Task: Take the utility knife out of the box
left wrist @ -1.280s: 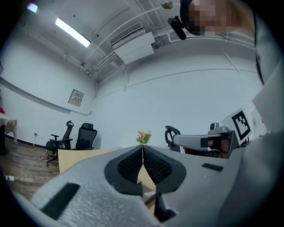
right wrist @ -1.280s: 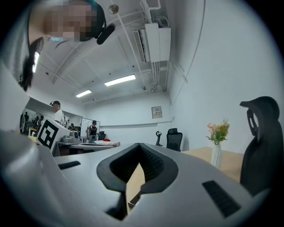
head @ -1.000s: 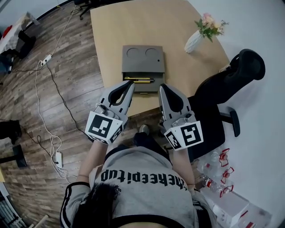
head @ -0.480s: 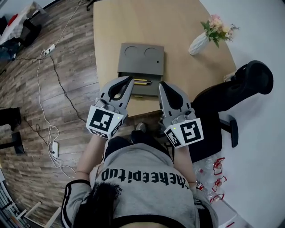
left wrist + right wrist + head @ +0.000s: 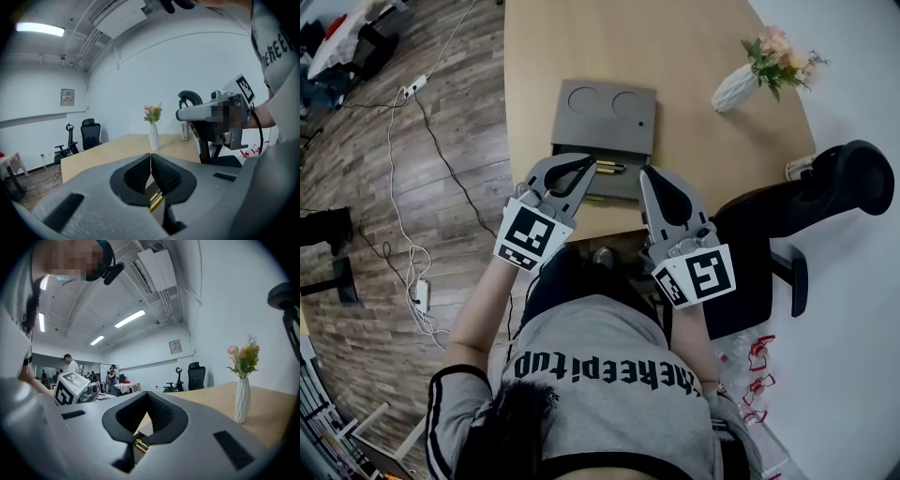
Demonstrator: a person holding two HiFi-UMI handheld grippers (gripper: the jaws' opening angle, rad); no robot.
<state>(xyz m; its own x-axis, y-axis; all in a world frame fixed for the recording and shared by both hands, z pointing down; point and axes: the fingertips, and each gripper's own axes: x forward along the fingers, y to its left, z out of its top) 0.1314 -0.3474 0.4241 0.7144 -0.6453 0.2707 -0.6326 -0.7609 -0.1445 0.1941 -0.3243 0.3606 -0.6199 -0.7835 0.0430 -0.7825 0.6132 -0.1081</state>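
Wooden table [image 5: 581, 47], grey box [image 5: 605, 127] with yellow utility knife [image 5: 610, 168] — left gripper [image 5: 589, 162], right gripper [image 5: 651, 174], fingers [image 5: 136, 176] closed, empty

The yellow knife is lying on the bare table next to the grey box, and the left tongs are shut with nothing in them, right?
Not quite. The knife lies inside the box, in its open front compartment, not on the bare table; the head view shows it. The left tongs are indeed shut with nothing in them.
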